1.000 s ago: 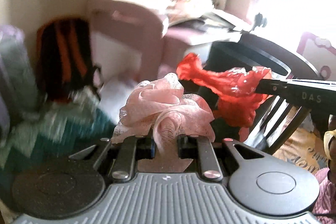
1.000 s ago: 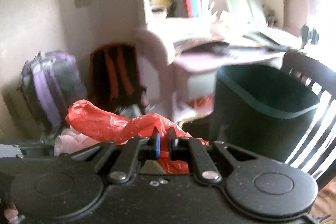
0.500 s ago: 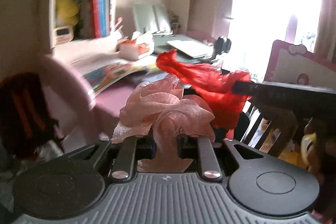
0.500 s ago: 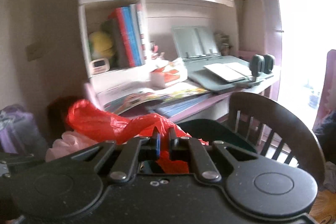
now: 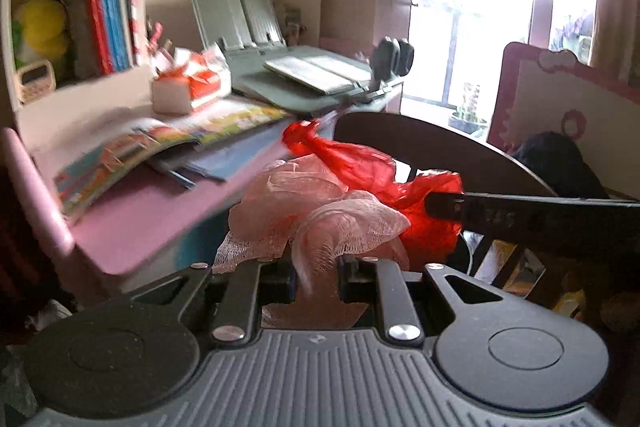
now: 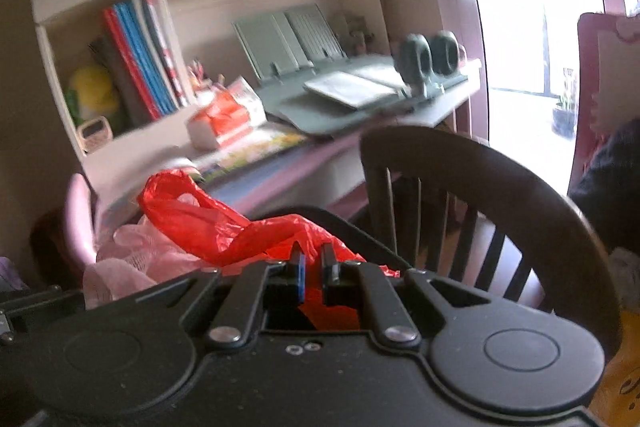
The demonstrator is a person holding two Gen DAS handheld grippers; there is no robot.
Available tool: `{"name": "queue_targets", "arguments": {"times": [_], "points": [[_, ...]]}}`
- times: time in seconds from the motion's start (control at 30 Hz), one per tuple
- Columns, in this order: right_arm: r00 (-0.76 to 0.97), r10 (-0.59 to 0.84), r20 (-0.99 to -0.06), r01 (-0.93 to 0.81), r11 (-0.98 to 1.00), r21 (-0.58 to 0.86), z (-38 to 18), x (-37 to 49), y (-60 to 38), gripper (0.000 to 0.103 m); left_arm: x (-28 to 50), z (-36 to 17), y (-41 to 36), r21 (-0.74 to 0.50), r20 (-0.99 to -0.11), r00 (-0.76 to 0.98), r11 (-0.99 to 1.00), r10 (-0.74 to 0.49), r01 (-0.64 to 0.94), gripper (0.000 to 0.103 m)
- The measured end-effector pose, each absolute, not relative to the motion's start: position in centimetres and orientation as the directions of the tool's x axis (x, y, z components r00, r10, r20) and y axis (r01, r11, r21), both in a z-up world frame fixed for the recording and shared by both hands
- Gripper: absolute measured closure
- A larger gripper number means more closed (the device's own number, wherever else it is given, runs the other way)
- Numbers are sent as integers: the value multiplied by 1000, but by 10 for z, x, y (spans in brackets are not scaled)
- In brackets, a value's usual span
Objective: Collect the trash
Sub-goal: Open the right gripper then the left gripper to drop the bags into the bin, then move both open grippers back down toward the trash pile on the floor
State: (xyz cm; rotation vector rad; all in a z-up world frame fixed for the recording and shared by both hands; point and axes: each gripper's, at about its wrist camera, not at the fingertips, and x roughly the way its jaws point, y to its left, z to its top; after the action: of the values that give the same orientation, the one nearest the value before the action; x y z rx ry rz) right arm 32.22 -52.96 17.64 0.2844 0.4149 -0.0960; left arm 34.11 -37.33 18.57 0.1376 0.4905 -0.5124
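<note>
The left gripper (image 5: 318, 273) is clenched on a pink mesh puff (image 5: 304, 215), held up in the air short of the pink desk's (image 5: 132, 223) front edge. The right gripper (image 6: 313, 269) is clamped on a red plastic bag (image 6: 224, 227) that touches the puff's right side. A dark wooden chair (image 6: 500, 187) stands close on the right, narrowing the room there. Writing on the right gripper's finger (image 5: 500, 217) is too blurred to read.

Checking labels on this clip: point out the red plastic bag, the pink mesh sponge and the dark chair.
red plastic bag (image 6: 224, 231), right wrist view, crumpled middle.
pink mesh sponge (image 5: 320, 215), left wrist view, front ruffle.
dark chair (image 6: 480, 163), right wrist view, curved top rail.
</note>
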Motion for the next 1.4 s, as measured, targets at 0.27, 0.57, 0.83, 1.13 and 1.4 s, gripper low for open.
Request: {"name": "queue_targets", "arguments": {"times": [0.27,0.57,0.83,1.13,1.4], "points": [[875,-26,-484,168,953,253,148,337,-541,85,363,149,-388,2,-572,710,865,-411,502,85],[874,-27,-485,165,956,244,145,329,-539,71,366,140,-385,-24,-595,693,870,-408,492,72],[888,-10,-460,136,961,241,156,305,-531,69,347,156,-370,-74,-552,708,871,-441,485,40],[909,30,-417,75,970,232,181,259,-510,56,308,177,-339,-90,-532,718,874,-448,478,37],[918,80,-389,2,978,207,197,215,-474,53,269,195,-293,-100,-515,737,885,-438,455,37]]}}
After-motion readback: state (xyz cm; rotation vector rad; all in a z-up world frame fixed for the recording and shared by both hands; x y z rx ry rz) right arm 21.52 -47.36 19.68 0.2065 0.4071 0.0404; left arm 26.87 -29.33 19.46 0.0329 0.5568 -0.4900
